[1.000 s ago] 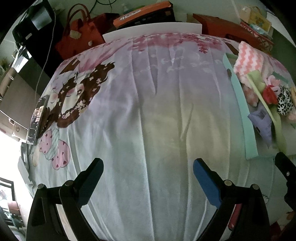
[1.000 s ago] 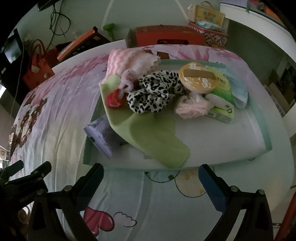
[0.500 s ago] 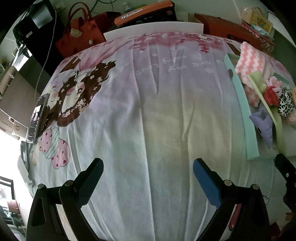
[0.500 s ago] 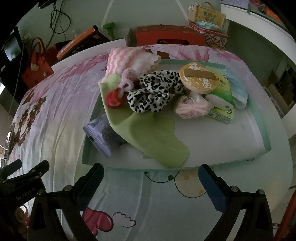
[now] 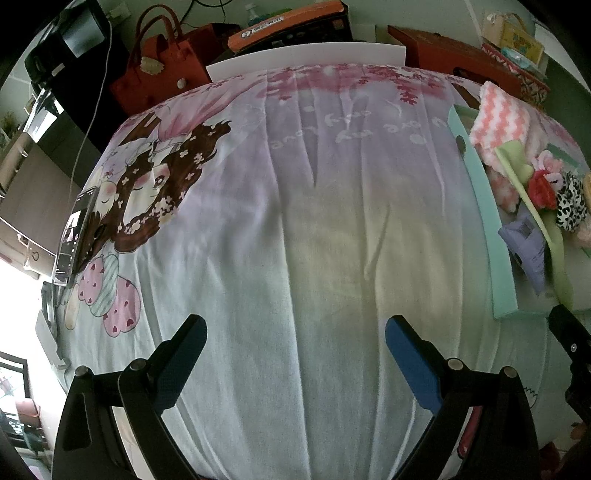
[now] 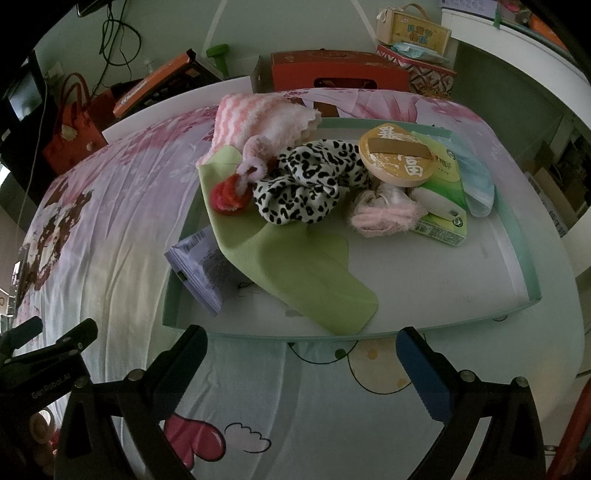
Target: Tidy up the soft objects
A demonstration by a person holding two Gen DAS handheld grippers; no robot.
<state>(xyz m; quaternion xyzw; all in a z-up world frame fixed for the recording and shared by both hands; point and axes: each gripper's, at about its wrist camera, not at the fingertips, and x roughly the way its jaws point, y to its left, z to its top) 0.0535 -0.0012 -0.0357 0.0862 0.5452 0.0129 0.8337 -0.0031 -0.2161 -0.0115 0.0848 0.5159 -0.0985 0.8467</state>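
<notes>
A mint-rimmed white tray [image 6: 517, 236] lies on the bed. It holds a pile of soft things: a pink zigzag towel [image 6: 255, 118], a green cloth [image 6: 295, 266], a leopard-print scrunchie [image 6: 306, 184], a red scrunchie [image 6: 227, 194], a fluffy pink piece [image 6: 384, 218], a purple packet [image 6: 201, 267], a round tan lid [image 6: 399, 155] and a green tissue pack [image 6: 443, 199]. My right gripper [image 6: 301, 347] hangs open just short of the tray's near rim. My left gripper [image 5: 295, 336] is open over bare bedsheet, with the tray [image 5: 491, 236] at its far right.
The cartoon-print bedsheet [image 5: 295, 184] covers the bed. A phone [image 5: 74, 236] lies at its left edge. Behind the bed stand a red handbag [image 5: 159, 74], an orange box [image 5: 288, 18] and a red box [image 6: 336, 70]. The left gripper's body [image 6: 40, 369] shows at lower left in the right wrist view.
Both views have shifted only slightly; the tray sits a little nearer the right gripper. Both grippers stay open and nothing was picked up.
</notes>
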